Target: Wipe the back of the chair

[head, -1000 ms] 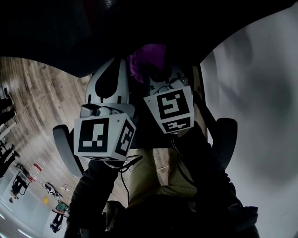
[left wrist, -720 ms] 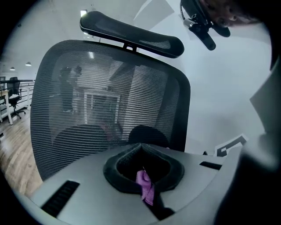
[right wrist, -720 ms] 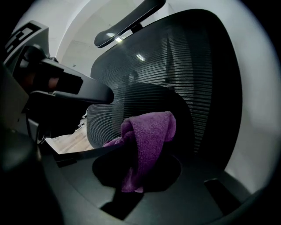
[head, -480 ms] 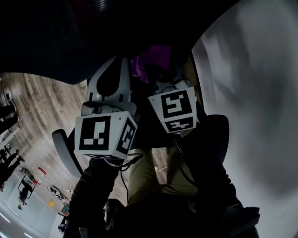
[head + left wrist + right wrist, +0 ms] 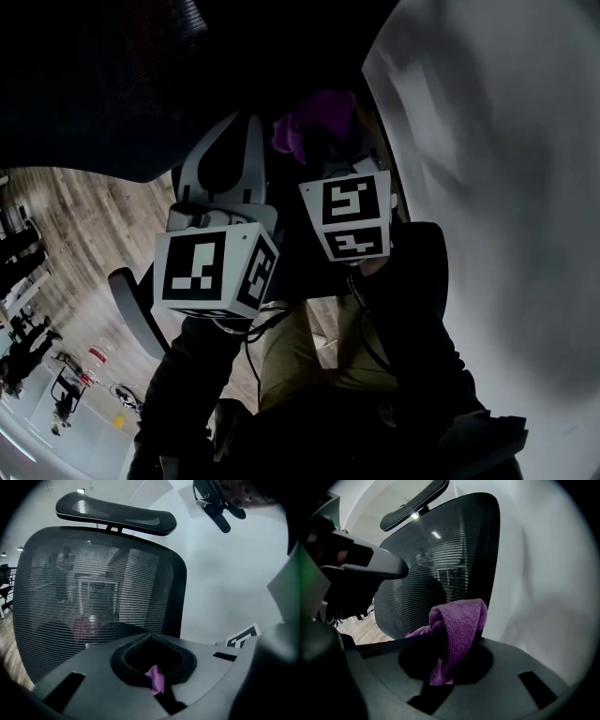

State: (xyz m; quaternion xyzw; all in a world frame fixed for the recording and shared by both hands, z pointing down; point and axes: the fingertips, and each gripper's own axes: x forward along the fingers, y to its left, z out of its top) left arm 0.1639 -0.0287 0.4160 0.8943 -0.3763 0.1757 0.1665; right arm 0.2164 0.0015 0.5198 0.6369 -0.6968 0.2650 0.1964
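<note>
You have two grippers, the left gripper [image 5: 151, 644] and the right gripper [image 5: 454, 653]. Two marker cubes sit mid-frame in the head view, the left cube [image 5: 214, 272] and the right cube [image 5: 349, 216]. You face one chair [image 5: 93, 588] with one headrest [image 5: 117, 513], upper left of the left gripper view. One purple cloth [image 5: 457, 625] shows low centre in the right gripper view. One purple scrap [image 5: 156, 679] shows bottom centre in the left gripper view; you cannot tell whether it belongs to that cloth.

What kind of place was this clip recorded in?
Probably an office or similar workspace: a black mesh-backed chair with a headrest, wood-look flooring, and a plain white wall beside it.
</note>
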